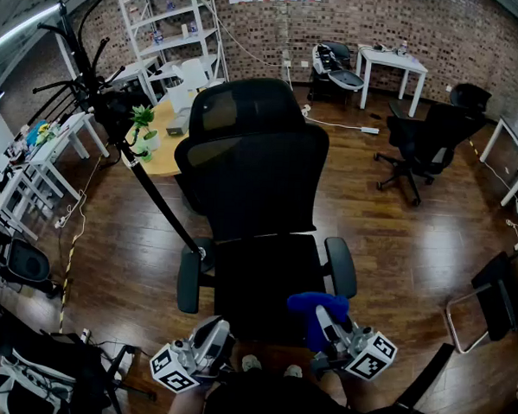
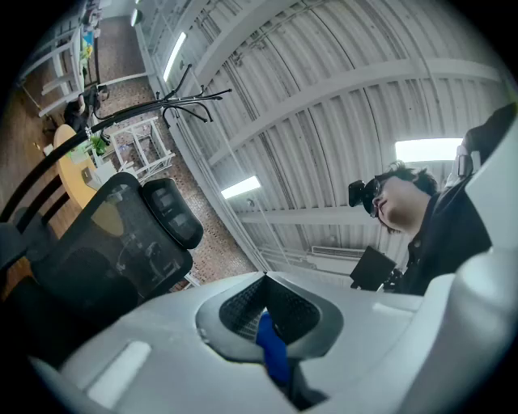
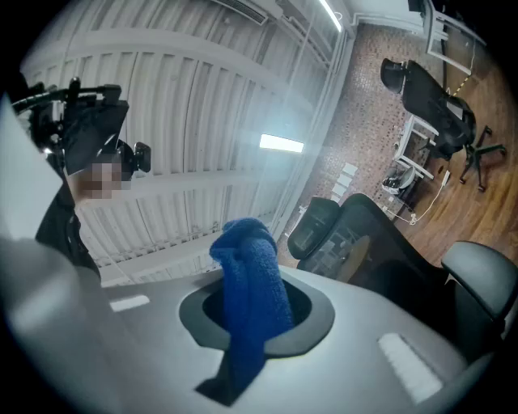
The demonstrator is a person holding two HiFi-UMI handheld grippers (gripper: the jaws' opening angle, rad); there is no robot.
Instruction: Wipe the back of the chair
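A black mesh office chair stands in front of me, its backrest and headrest upright beyond the seat. In the head view, my right gripper is low, over the seat's front right corner. It is shut on a bunched blue cloth. That cloth stands up out of the closed jaws of the right gripper, and the chair lies off to the right. My left gripper hovers at the seat's front left, shut. Its jaws show a thin blue strip at the seam, and the chair is at left.
A black coat rack leans at the left, its pole running down to the chair's left armrest. Behind it is a round wooden table with a plant. Another black chair and a white table stand at the far right.
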